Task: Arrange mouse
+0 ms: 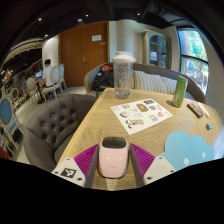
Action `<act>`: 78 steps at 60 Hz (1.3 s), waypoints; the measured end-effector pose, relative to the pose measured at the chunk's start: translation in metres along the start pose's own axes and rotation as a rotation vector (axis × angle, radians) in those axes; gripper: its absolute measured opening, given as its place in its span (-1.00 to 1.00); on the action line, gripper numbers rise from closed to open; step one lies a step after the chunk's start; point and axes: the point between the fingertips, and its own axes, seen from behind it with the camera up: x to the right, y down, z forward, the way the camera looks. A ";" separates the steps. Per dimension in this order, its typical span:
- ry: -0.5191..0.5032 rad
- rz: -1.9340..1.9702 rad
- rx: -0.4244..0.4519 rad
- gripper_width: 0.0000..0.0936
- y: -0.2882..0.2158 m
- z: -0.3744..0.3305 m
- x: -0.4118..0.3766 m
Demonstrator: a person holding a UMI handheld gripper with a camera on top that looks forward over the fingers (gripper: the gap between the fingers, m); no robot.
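A pale pink computer mouse (112, 157) with a dark front edge sits between my two fingers, just above the wooden table (100, 125). The magenta pads (86, 158) press on both its sides. My gripper (112, 160) is shut on the mouse, near the table's front edge. The mouse's underside is hidden.
A printed paper sheet (142, 113) lies ahead on the table. Beyond it stands a clear lidded cup (123, 72). A green bottle (180, 92) and a dark flat object (195, 108) are at the right. A light blue round mat (188, 150) lies close right. A grey sofa (50, 115) is at the left.
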 end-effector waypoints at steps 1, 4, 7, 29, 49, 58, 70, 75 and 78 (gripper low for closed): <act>0.002 -0.001 -0.002 0.17 0.000 0.001 0.001; 0.010 0.022 -0.001 0.16 -0.001 0.001 0.003; 0.015 0.021 -0.006 0.12 0.001 0.003 0.003; -0.054 0.000 0.050 -0.10 -0.069 -0.062 0.063; 0.138 0.036 -0.025 -0.10 0.011 -0.085 0.243; 0.099 0.047 -0.065 -0.06 0.042 -0.075 0.240; 0.087 0.059 -0.074 0.19 0.041 -0.074 0.241; 0.109 0.095 -0.141 0.60 0.046 -0.082 0.242; 0.115 0.107 -0.163 0.72 0.047 -0.089 0.241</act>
